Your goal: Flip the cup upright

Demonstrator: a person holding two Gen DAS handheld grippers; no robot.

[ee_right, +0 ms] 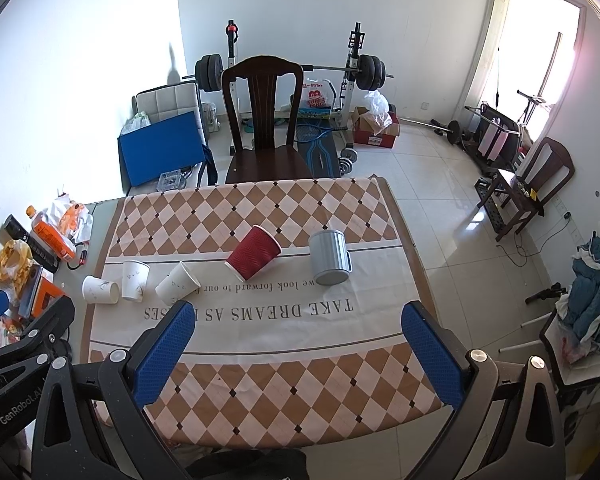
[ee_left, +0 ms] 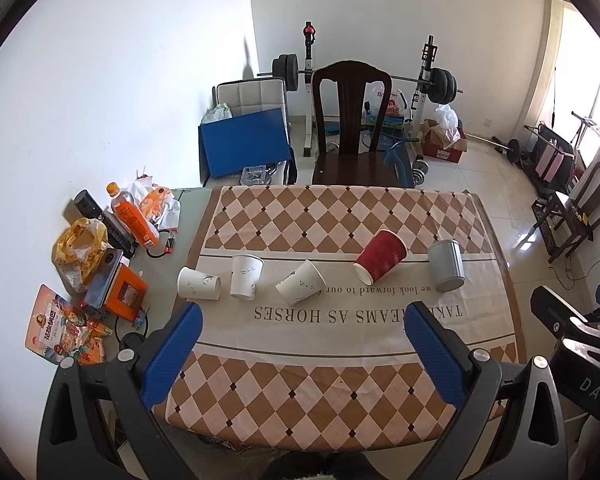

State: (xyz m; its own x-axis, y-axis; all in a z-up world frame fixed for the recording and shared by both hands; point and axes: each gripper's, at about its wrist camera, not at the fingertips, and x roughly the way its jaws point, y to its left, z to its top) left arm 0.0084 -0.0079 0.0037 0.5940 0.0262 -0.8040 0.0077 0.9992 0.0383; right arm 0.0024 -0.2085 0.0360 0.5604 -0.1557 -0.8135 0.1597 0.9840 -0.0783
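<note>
Five cups lie on their sides in a row on the checked tablecloth point(ee_left: 340, 392): three white paper cups point(ee_left: 199, 283) point(ee_left: 245, 277) point(ee_left: 301, 282), a red ribbed paper cup point(ee_left: 381, 261) and a grey mug point(ee_left: 445, 265). They also show in the right wrist view: white cups point(ee_right: 100, 289) point(ee_right: 135, 280) point(ee_right: 177, 282), red cup point(ee_right: 253, 253), grey mug point(ee_right: 330, 261). My left gripper point(ee_left: 305, 322) is open and empty, above the table's near part, short of the cups. My right gripper point(ee_right: 300, 322) is open and empty, likewise short of the cups.
Snack bags, an orange bottle point(ee_left: 132, 216), a dark can and boxes crowd the table's left edge. A dark wooden chair point(ee_left: 352, 128) stands behind the table. A weight bench with barbell point(ee_left: 364, 76) is at the far wall. Another chair point(ee_right: 540, 184) stands on the right.
</note>
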